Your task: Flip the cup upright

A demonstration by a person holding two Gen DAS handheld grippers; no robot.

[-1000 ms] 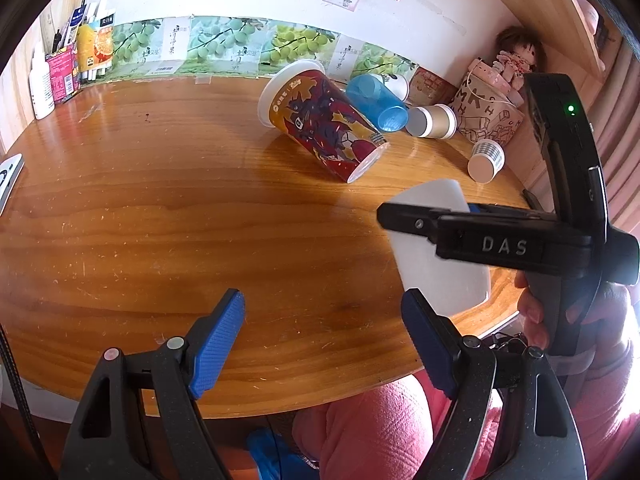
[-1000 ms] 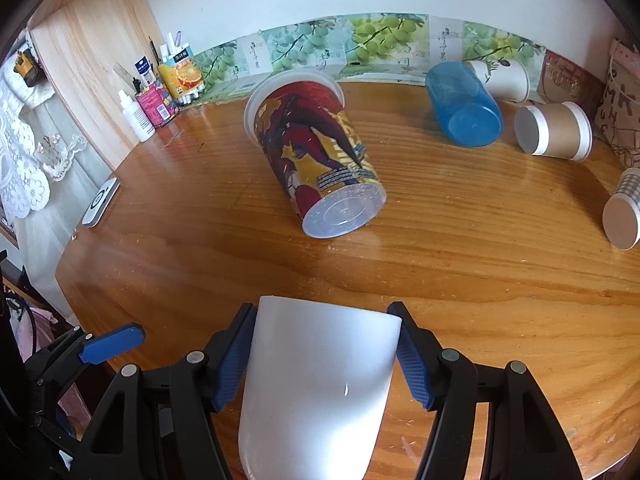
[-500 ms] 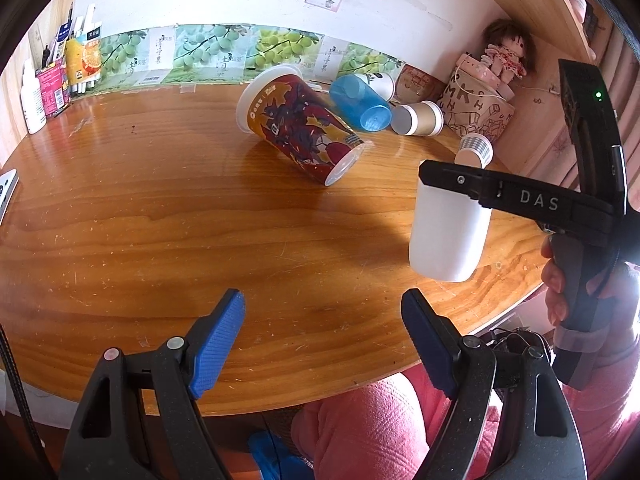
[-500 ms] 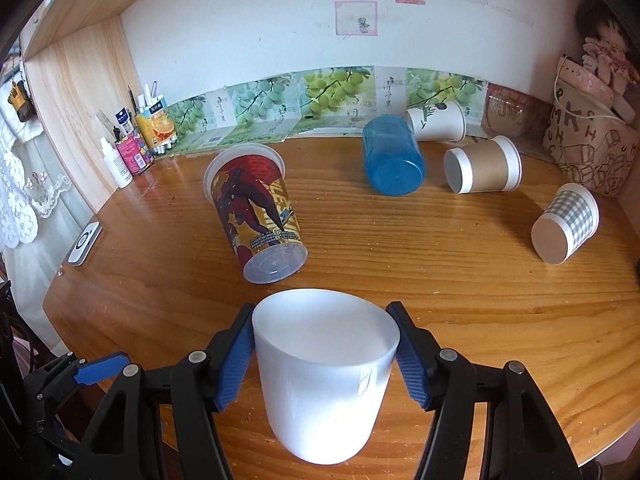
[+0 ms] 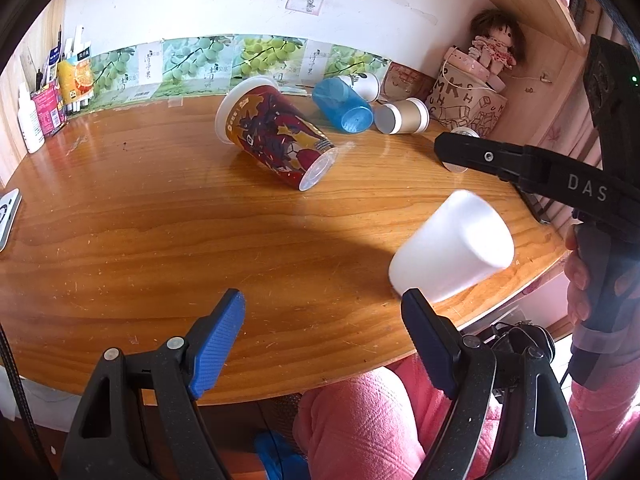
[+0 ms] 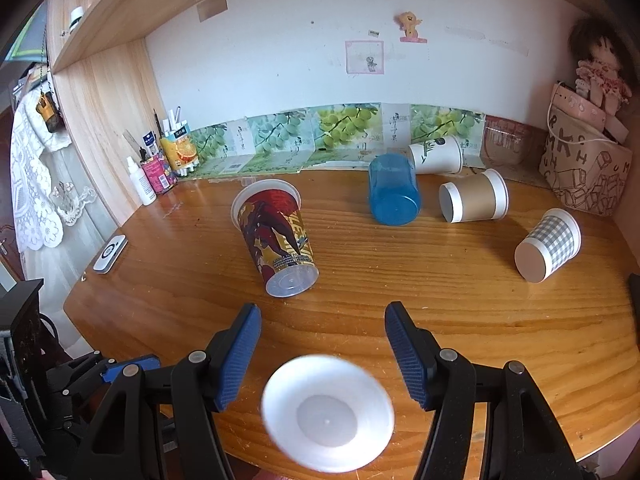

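Observation:
A plain white cup [image 5: 452, 246] stands near the table's front right edge, leaning with its mouth up, blurred. In the right wrist view I look down into the white cup [image 6: 328, 412], below and between my fingers, free of them. My right gripper [image 6: 322, 338] is open and above it; it also shows in the left wrist view [image 5: 520, 164]. My left gripper [image 5: 322, 320] is open and empty over the front edge, left of the cup.
A red printed cup [image 6: 280, 240] lies on its side mid-table. A blue cup [image 6: 394, 192], a white paper cup [image 6: 438, 154], a brown cup [image 6: 474, 200] and a checked cup [image 6: 548, 242] lie further back and right. Bottles and boxes [image 6: 160, 164] stand back left. A bag with a doll [image 6: 588, 160] is back right.
The right gripper turned the white cup from lying flat to mouth-up, set it on the table, opened and lifted off it. The left gripper stayed open.

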